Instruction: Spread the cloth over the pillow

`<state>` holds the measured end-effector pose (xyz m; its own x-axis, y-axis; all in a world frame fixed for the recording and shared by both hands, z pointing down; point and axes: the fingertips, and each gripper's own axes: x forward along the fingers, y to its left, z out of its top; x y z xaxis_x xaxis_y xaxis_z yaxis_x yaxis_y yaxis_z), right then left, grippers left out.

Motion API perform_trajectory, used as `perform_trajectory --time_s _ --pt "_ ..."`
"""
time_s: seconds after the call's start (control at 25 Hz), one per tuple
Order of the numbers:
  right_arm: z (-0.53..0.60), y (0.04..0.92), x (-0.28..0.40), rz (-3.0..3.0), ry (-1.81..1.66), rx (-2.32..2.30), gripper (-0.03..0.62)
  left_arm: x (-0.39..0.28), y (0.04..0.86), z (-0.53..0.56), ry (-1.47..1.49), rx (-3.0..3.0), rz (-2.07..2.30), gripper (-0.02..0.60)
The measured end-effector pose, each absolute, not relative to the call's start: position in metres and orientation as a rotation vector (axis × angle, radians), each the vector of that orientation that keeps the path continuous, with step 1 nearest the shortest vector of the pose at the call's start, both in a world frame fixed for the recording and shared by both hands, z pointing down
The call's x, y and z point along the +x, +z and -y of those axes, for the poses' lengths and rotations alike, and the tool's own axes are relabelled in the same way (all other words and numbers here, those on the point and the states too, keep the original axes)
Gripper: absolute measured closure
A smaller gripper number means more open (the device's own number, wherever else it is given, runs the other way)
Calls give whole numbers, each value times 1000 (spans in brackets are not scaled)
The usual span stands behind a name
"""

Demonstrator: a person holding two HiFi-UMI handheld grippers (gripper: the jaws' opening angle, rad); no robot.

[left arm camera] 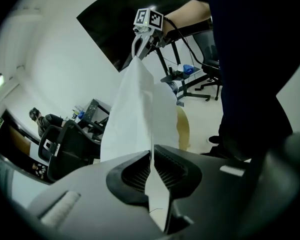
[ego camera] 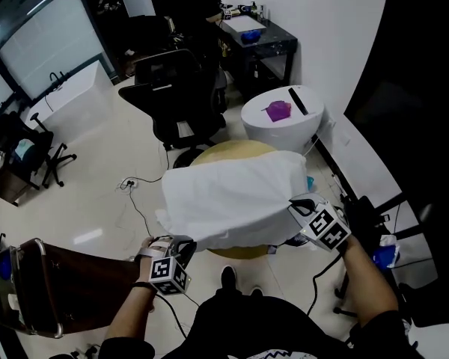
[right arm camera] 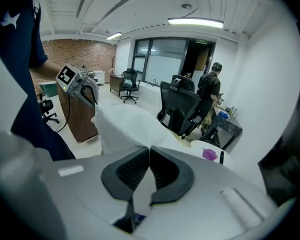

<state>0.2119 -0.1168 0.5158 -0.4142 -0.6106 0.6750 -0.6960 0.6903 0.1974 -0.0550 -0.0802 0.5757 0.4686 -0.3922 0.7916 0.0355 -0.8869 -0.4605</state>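
A white cloth (ego camera: 232, 197) hangs stretched between my two grippers, above a round yellowish pad (ego camera: 232, 149) near the floor. My left gripper (ego camera: 181, 244) is shut on the cloth's near left corner. The right gripper (ego camera: 298, 206) is shut on the near right corner, a little higher. In the left gripper view the cloth (left arm camera: 135, 109) runs from my left gripper (left arm camera: 151, 154) up to the right gripper (left arm camera: 140, 51). In the right gripper view the cloth (right arm camera: 125, 126) is pinched in the right gripper (right arm camera: 149, 151), with the left gripper (right arm camera: 92, 101) at its far end. No pillow shows clearly; the cloth hides what lies under it.
A round white table (ego camera: 307, 129) with a purple object (ego camera: 278, 111) stands behind the cloth. Black office chairs (ego camera: 176, 99) are at the back left, a brown cabinet (ego camera: 67, 283) is at the near left. A cable (ego camera: 135, 193) lies on the floor. A black stand (ego camera: 363, 215) is at the right.
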Motion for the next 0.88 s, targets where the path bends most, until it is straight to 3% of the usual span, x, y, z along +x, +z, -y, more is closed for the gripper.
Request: perform_trajectory --time_s 0.52,0.88 --pt "91 542 206 2113 135 862 582 -37 639 -16 -1518 -2445 -320 580" --pt "93 606 190 2049 167 821 582 -52 706 2 -1689 -2389 -378 577"
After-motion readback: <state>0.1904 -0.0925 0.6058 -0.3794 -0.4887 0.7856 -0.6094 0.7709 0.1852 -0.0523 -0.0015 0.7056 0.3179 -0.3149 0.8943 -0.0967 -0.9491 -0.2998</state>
